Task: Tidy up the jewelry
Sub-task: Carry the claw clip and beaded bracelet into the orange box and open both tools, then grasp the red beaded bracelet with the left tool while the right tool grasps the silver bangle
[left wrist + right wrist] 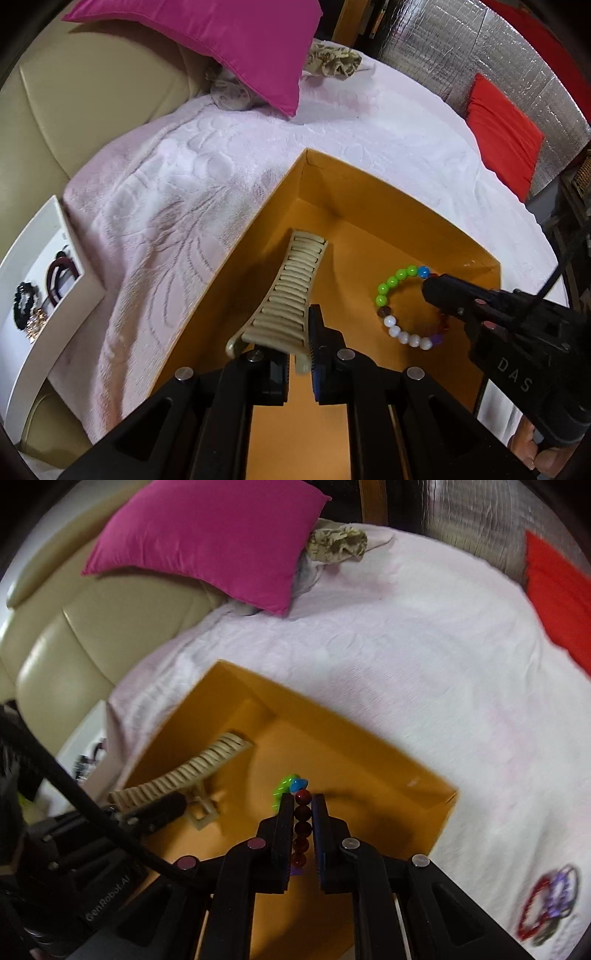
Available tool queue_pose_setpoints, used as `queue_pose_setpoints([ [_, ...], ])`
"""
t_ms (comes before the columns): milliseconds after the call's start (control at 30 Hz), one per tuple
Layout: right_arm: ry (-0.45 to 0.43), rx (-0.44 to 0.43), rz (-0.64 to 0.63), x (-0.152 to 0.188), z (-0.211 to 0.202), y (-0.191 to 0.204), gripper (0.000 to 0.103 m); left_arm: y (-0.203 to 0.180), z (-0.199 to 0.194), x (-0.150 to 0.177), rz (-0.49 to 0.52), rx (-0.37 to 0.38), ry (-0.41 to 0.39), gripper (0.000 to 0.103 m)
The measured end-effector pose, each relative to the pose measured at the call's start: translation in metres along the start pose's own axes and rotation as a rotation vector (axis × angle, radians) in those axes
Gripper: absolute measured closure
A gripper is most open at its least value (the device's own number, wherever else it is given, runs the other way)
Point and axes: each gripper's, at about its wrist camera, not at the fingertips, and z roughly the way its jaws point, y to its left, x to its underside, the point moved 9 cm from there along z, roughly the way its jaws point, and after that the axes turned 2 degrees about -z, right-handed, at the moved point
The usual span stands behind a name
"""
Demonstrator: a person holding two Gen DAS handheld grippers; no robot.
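An orange box point(258, 225) point(369, 716) lies on the pale pink blanket. My left gripper point(297, 350) is shut on the tab of a beige claw hair clip point(291, 291), which rests inside the box; the clip also shows in the right wrist view point(184, 771). My right gripper point(301, 823) is shut on a beaded bracelet point(301, 827) with dark red, green, blue and white beads, held inside the box. In the left wrist view the bracelet point(391, 284) hangs from the right gripper's fingers point(447, 295).
A white tray point(40, 332) with dark hair ties and jewelry sits at the left. More bracelets point(550, 904) lie on the blanket at the right. A magenta pillow point(229, 40), a red cushion point(506, 136) and a beige headboard point(81, 103) lie behind.
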Motion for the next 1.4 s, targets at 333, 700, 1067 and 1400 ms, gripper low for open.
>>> queue_pose_setpoints([
  [333, -0.179, -0.011, 0.001, -0.009, -0.071, -0.026, 0.037, -0.003, -0.035, 0.008, 0.017, 0.005, -0.046, 0.048],
  [700, -0.356, 0.074, 0.216, 0.109, -0.217, -0.16, 0.037, -0.063, -0.115, 0.024, 0.088, -0.027, -0.178, 0.041],
  [1067, -0.295, 0.011, 0.548, 0.236, -0.246, -0.305, 0.04, -0.215, -0.088, 0.087, 0.261, 0.057, -0.148, 0.038],
  [1400, -0.29, -0.104, 0.602, 0.245, -0.207, -0.335, 0.051, -0.25, -0.017, 0.107, 0.239, 0.059, -0.109, 0.057],
])
